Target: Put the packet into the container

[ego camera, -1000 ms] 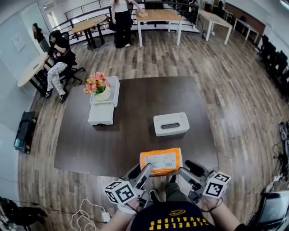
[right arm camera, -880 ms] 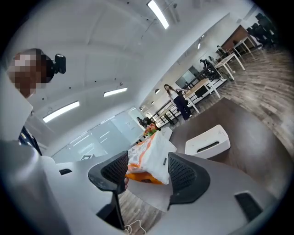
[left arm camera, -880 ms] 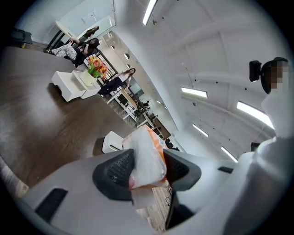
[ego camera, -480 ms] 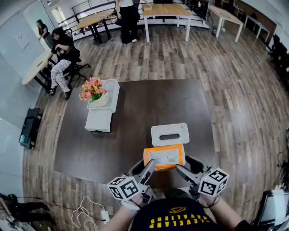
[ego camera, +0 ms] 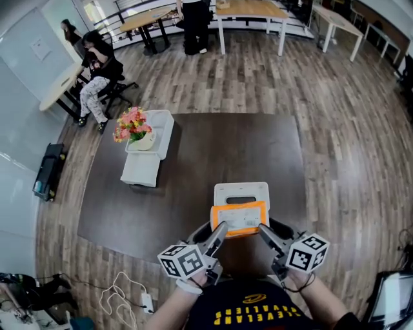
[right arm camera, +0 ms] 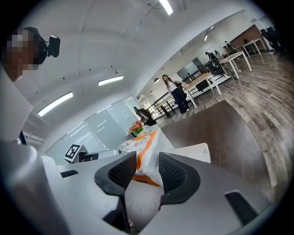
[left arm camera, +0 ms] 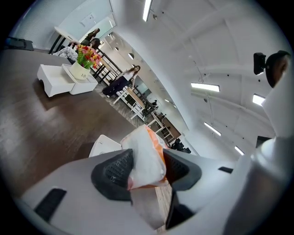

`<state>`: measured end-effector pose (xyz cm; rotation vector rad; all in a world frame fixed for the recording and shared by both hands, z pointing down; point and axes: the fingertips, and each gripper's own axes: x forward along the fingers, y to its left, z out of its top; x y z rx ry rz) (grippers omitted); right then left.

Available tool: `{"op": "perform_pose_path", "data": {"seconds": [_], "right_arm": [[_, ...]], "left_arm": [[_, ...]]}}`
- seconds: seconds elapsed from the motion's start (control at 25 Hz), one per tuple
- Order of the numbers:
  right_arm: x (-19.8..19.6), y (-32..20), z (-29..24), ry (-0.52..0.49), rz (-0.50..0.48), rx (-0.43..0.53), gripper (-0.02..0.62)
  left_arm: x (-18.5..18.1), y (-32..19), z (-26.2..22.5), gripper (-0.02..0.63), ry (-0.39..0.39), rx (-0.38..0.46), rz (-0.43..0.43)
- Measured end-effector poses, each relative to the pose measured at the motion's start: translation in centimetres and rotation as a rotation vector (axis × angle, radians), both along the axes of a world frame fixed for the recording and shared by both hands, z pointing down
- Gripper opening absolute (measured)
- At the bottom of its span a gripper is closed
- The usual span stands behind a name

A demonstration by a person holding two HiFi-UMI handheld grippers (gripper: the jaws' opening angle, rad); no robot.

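Nearest thing is the person's black shirt (ego camera: pixel 248 314). Right in front of it are the two marker cubes, one on the left (ego camera: pixel 184 261) and one on the right (ego camera: pixel 308 251).

The left gripper (ego camera: pixel 219 231) is clamped on the left end of the orange packet (ego camera: pixel 237 218). In the left gripper view both ribbed pads are squeezing the crinkly white-and-orange wrapper, with no gap at all.

The right gripper (ego camera: pixel 263 231) has the packet's other end between its jaws. They've just been closing, and in the right gripper view the pads sit against the wrapper on both sides. So the packet is strung between the two tools, label side up, long side running left to right, held off the table (ego camera: pixel 213 148).

Just past it is the white container (ego camera: pixel 241 191), standing on that dark brown table. From the head view the packet overlaps the container's near edge. Can't tell if it's touching the container or just above it.

Further back on the left side of the table is a white stand (ego camera: pixel 145 169). On it sits a pot (ego camera: pixel 145 140) of pink and orange flowers (ego camera: pixel 131 122).

Beyond that is wood flooring (ego camera: pixel 335 116). A seated person (ego camera: pixel 97 71) is at far left, and there are some light wooden tables (ego camera: pixel 251 9) along the back.
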<state>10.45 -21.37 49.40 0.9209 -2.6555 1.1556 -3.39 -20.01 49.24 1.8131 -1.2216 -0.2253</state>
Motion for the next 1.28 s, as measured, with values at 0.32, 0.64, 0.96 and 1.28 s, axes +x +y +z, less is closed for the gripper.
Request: {"op": "perform_pose_path", "data": {"seconds": [0.32, 0.64, 0.96, 1.28], "right_arm": [[0.7, -2.8, 1.7, -0.03, 0.03, -0.032, 0.134], [0.9, -5.1, 3.1, -0.05, 0.073, -0.065, 0.121], [0.2, -6.7, 6.1, 0.007, 0.081, -0.093, 0.104], [0.1, -7.5, 8.5, 0.089, 0.099, -0.117, 0.098]], "left_arm": [[0.6, -2.7, 1.6, 0.189, -0.031, -0.042, 0.03], [0.7, -4.8, 3.1, 0.195, -0.055, -0.064, 0.12], [0.1, -6.5, 6.3, 0.204, -0.204, -0.11, 0.28], [0.2, -7.9, 9.3, 0.204, -0.252, -0.18, 0.391]]}}
